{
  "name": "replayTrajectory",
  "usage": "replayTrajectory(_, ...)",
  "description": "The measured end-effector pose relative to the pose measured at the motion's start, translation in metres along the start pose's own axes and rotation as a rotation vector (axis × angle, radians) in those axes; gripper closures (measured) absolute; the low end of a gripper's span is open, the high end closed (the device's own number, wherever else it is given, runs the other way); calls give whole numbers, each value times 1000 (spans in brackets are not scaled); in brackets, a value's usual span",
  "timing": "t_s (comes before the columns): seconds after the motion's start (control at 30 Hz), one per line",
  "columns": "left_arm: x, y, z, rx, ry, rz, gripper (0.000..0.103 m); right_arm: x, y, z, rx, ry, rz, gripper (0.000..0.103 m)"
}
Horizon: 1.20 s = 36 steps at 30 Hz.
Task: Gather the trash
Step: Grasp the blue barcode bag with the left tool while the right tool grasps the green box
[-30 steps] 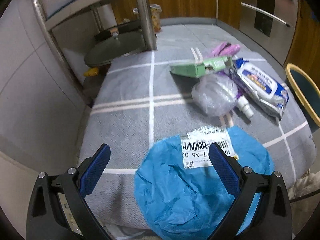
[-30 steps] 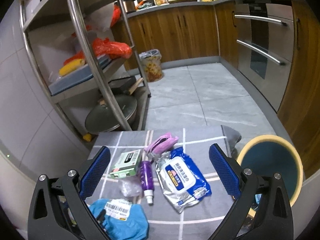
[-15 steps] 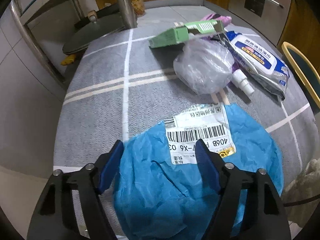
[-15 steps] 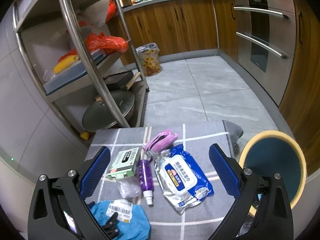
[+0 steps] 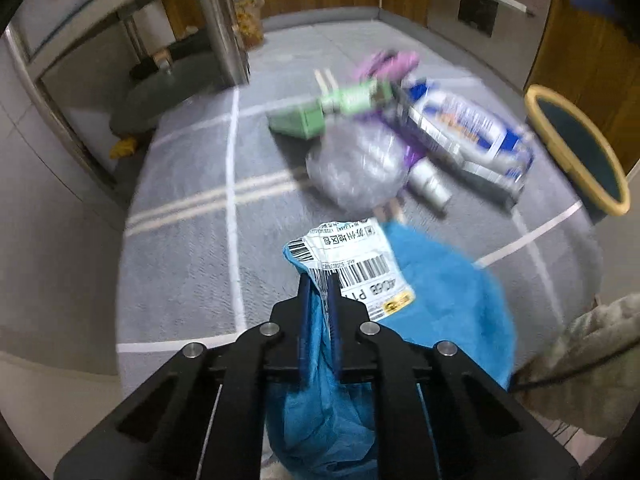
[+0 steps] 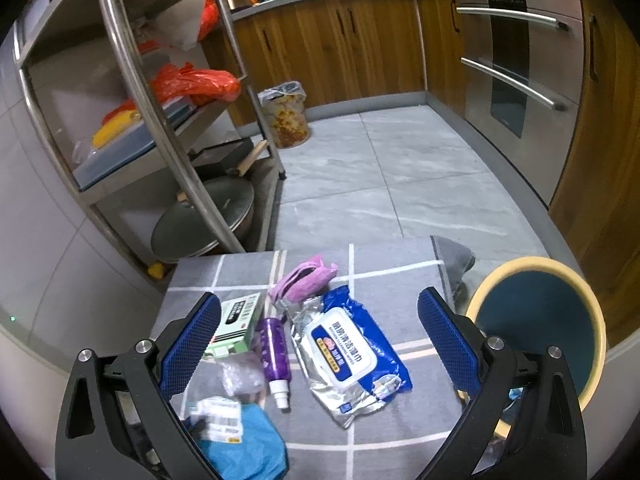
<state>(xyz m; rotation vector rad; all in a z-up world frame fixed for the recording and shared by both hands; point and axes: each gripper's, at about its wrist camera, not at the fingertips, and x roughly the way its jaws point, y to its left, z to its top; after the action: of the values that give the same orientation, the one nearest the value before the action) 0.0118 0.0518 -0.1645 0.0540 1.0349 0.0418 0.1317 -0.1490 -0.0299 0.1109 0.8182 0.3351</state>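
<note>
Left wrist view: left gripper (image 5: pixel 318 292), jaws just closed, pinched the blue mailer bag (image 5: pixel 440 304) at lower centre of the frame. Right wrist view: right gripper (image 6: pixel 320 344) hung wide open, empty, above the wet-wipes pack (image 6: pixel 344 354); mailer bag lower left.

A blue-and-white plastic wet-wipe pack (image 6: pixel 348 354) lies on the grey checked tabletop (image 6: pixel 392 276); just left, a purple spray bottle (image 6: pixel 274 354); right, a yellow-rimmed bin (image 6: pixel 536 320).
</note>
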Motion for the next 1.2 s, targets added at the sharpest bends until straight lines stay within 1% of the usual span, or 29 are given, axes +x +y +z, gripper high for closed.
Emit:
replayTrajectory(0.07, -25, 6, 9, -35, -46, -7, 96, 2, -1, 0, 6, 5, -1, 5)
replayTrajectory(0.13, -45, 11, 17, -43, -89, 0, 96, 2, -1, 0, 14, 9, 3, 5)
replayTrajectory(0.23, -75, 18, 31, -11, -149, 37, 97, 5, 0, -1, 18, 19, 14, 5)
replayTrajectory(0.27, -87, 20, 39, 8, -181, 56, 97, 7, 2, -1, 16, 23, 18, 5)
replayTrajectory(0.37, -114, 34, 65, 20, -247, 94, 96, 17, 8, -4, 9, 46, 35, 6)
replayTrajectory(0.47, -130, 52, 89, 3, -292, 137, 96, 30, 17, -7, -8, 71, 58, 7)
replayTrajectory(0.57, -138, 60, 101, -10, -323, 172, 96, 47, 26, -12, -1, 116, 125, 9)
replayTrajectory(0.63, -137, 67, 108, -33, -350, 181, 97, 57, 32, -15, -9, 141, 151, 13)
replayTrajectory(0.7, -132, 73, 112, -73, -367, 174, 97, 71, 40, -17, -30, 174, 163, 24)
replayTrajectory(0.77, -123, 78, 118, -107, -357, 162, 96, 85, 44, -19, -26, 212, 174, 31)
replayTrajectory(0.8, -117, 79, 123, -111, -352, 171, 96, 90, 44, -20, -15, 227, 179, 32)
replayTrajectory(0.9, -105, 71, 135, -64, -345, 224, 96, 108, 44, -23, 27, 276, 204, 35)
replayTrajectory(1.03, -89, 73, 143, -68, -322, 217, 96, 126, 51, -30, 27, 329, 225, 38)
replayTrajectory(1.1, -83, 78, 146, -89, -307, 216, 96, 133, 56, -33, 16, 349, 227, 39)
replayTrajectory(1.2, -77, 86, 147, -129, -295, 196, 96, 144, 57, -36, 40, 376, 232, 39)
